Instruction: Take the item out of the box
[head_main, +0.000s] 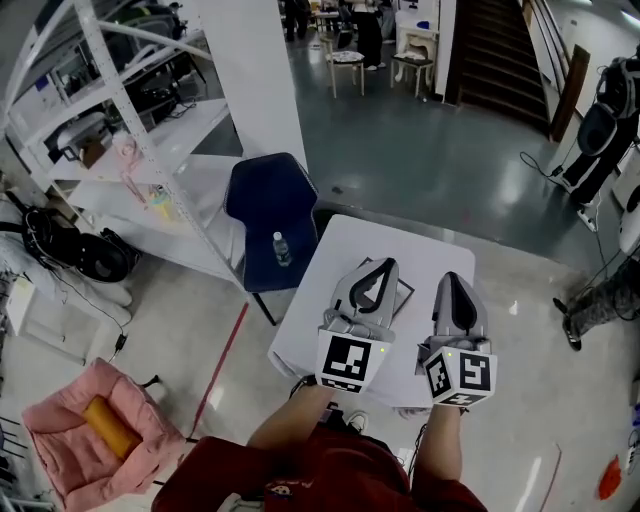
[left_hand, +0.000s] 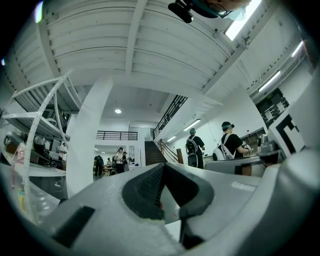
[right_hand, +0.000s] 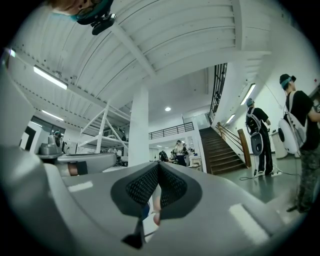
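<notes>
A flat dark box lies on the small white table, mostly hidden under my left gripper. I cannot see what is in it. The left gripper hovers over the box with its jaw tips together and nothing between them; in the left gripper view the gripper points out into the hall, not at the box. Just to the right, my right gripper is held over the table, also shut and empty. In the right gripper view its gripper has its ribbed pads pressed together and likewise faces the hall.
A dark blue chair with a water bottle on its seat stands against the table's left side. White shelving and a white column stand behind it. On the floor at lower left is a pink bin. People stand to the right.
</notes>
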